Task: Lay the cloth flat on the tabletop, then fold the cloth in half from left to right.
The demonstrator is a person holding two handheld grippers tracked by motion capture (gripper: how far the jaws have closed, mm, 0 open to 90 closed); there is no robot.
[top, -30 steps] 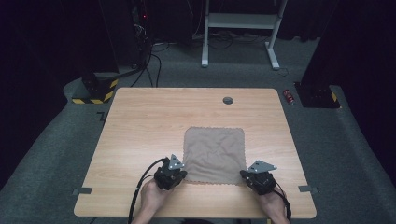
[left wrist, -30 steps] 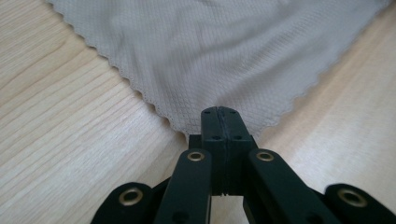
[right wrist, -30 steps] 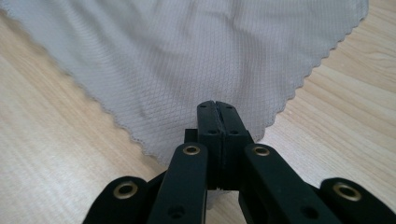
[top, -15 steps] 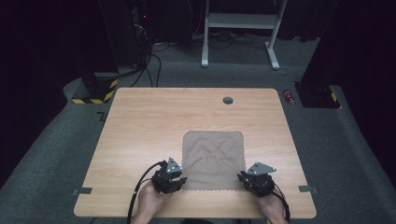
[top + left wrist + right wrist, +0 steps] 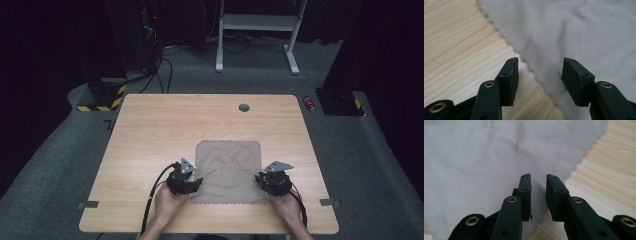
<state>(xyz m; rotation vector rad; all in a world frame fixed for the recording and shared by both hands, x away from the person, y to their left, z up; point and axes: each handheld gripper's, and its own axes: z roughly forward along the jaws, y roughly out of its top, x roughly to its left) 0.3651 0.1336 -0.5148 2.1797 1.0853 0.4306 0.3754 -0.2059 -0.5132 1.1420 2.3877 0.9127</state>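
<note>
A grey cloth (image 5: 228,171) is lying flat on the near half of the table (image 5: 150,130), slightly wrinkled, with its scalloped edge showing all round. The left gripper (image 5: 192,184) is sitting at the cloth's 8 o'clock corner, and its jaws have just been opening; in the left gripper view the left gripper (image 5: 540,72) is standing wide, one jaw over bare wood and the other over the cloth (image 5: 579,32), the cloth's edge running between them without being pinched. The right gripper (image 5: 264,181) is sitting at the cloth's 4 o'clock corner, its jaws also just having been opening. In the right gripper view the right gripper (image 5: 539,192) is showing a narrow gap over the cloth (image 5: 486,157) near its edge, gripping nothing.

A round grommet (image 5: 244,107) is sitting at the table's 12 o'clock, well apart from the cloth. A red can (image 5: 310,103) is lying on the floor off the table's 2 o'clock corner. Nothing is lying between either gripper and the cloth.
</note>
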